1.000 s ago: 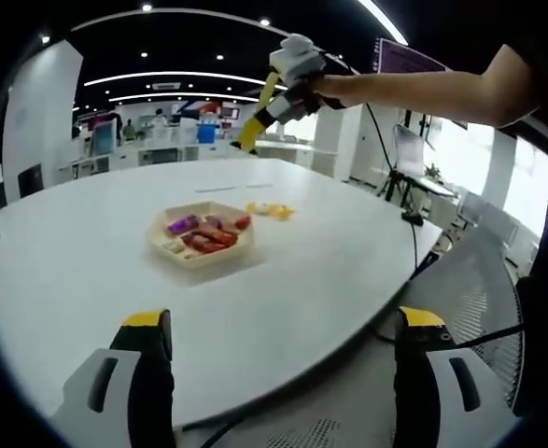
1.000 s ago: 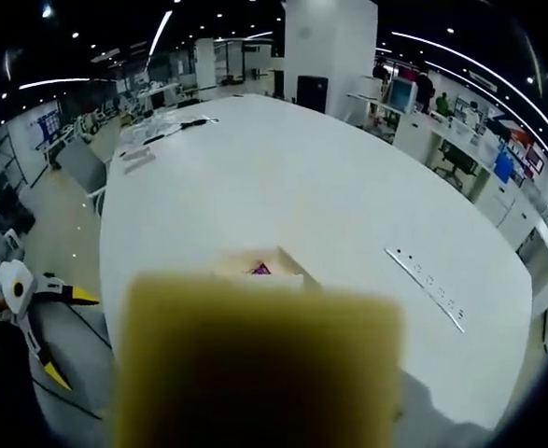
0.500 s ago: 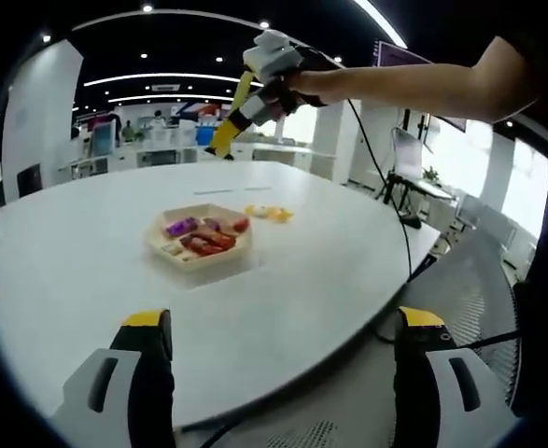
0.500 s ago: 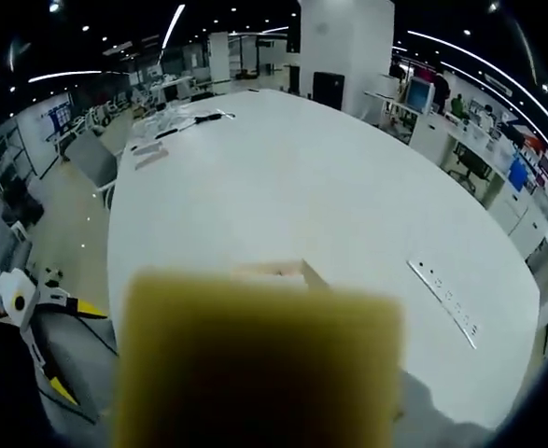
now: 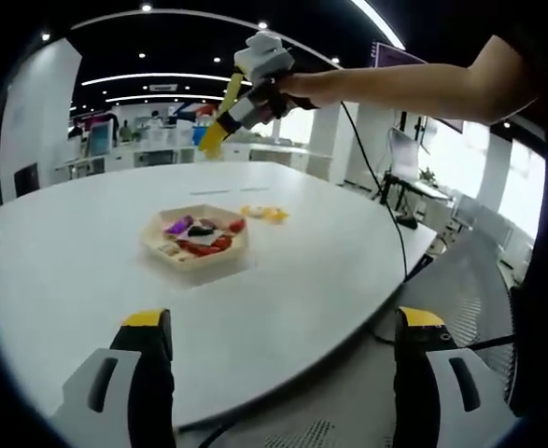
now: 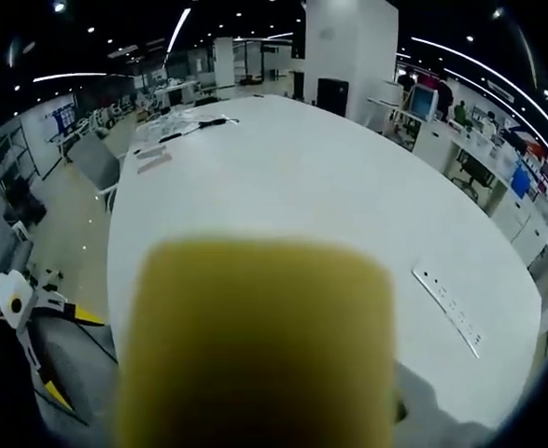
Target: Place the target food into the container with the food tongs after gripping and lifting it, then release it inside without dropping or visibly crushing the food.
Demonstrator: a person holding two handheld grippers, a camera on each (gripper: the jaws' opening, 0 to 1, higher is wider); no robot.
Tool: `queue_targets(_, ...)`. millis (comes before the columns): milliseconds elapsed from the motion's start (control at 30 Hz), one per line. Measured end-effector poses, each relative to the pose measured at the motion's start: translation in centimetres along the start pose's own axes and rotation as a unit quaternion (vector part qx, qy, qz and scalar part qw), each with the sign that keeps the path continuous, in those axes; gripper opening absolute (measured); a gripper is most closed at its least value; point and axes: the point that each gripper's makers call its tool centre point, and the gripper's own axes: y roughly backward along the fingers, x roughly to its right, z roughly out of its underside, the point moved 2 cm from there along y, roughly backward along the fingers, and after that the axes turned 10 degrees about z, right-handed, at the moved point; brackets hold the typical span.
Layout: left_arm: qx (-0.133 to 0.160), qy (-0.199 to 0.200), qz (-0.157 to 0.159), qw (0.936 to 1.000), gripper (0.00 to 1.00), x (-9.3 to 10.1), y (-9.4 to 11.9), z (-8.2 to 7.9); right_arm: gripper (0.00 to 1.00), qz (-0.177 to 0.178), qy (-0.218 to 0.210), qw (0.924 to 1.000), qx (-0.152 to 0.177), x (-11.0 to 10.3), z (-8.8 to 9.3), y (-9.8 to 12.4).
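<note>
**Grippers hanging above the table, tray of food lying below**

Food is sitting in a shallow beige tray near the middle of a large white table, seen in the left gripper view. Purple, red and dark pieces are lying inside the tray; what each one is cannot be told at this size. A few yellow pieces are lying on the table just beyond the tray, apart from it.

The left gripper is hanging over the near edge of the table, its two yellow-tipped jaws standing wide apart with nothing between them.

The right gripper is showing high in the same view, held out by a person's bare arm well above the tray. Its yellow tongs are pointing down and to the left; whether they are together or apart cannot be told.

In the right gripper view a blurred yellow block is covering the lower middle, with the white table spreading beyond it
</note>
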Motion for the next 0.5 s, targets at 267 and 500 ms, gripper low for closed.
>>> queue_targets(267,-0.007,-0.002,0.005,1.0,0.96,0.2,-0.1,0.2,0.26,0.01,-0.024,0.9997,-0.001,1.1,3.3,0.7)
queue_targets(500,-0.015,0.001,0.005,0.9999,0.96,0.2,-0.1,0.5,0.26,0.048,-0.065,0.9967,-0.004,4.3,6.9,2.0)
